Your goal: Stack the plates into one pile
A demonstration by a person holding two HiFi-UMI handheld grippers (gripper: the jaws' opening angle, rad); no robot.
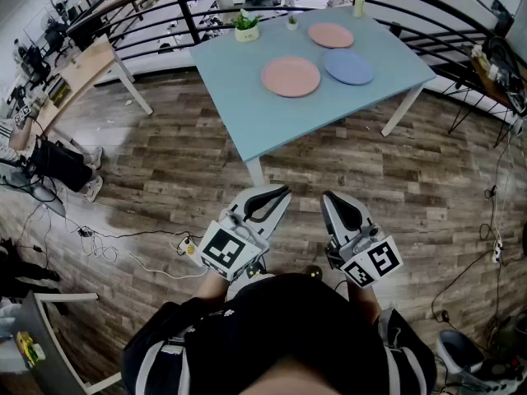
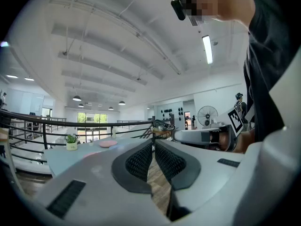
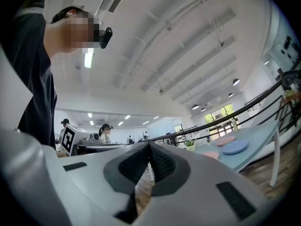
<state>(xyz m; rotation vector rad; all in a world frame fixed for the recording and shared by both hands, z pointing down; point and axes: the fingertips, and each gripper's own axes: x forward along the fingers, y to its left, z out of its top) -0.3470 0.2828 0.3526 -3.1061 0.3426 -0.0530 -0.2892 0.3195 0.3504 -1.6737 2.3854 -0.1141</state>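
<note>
White plastic with black ribbed pads makes up both tools. The left gripper (image 1: 282,191) has its jaws pressed together on nothing, as its own view shows. The right gripper (image 1: 331,197) is likewise closed and empty. Both are held level in front of the person's body, over the wooden floor (image 1: 165,163) and well short of the pale blue table (image 1: 239,113).

All three plates lie flat on the far right part of that table, and none rests on another. The near pink plate (image 1: 291,76) is closest to the grippers. The blue plate (image 1: 348,67) sits just to its right, and the far pink plate (image 1: 330,34) lies beyond the two. A small potted plant (image 1: 246,25) stands at the far left of the group, apart from the plates.

The plates look stiff, thin and probably light. Whether they are ceramic or plastic cannot be told, so they are best treated as breakable. Their surface looks smooth and matte, which may let a pinched rim slide. Since each lies flat, the raised rim is likely the only place to take hold. One jaw would need to go under the lip at the near edge and the other on top, and the jaws must open first.

Each plate is round and shallow, in one plain colour with a slightly raised edge. The two pink ones look alike, and the blue seems about the same size.
</note>
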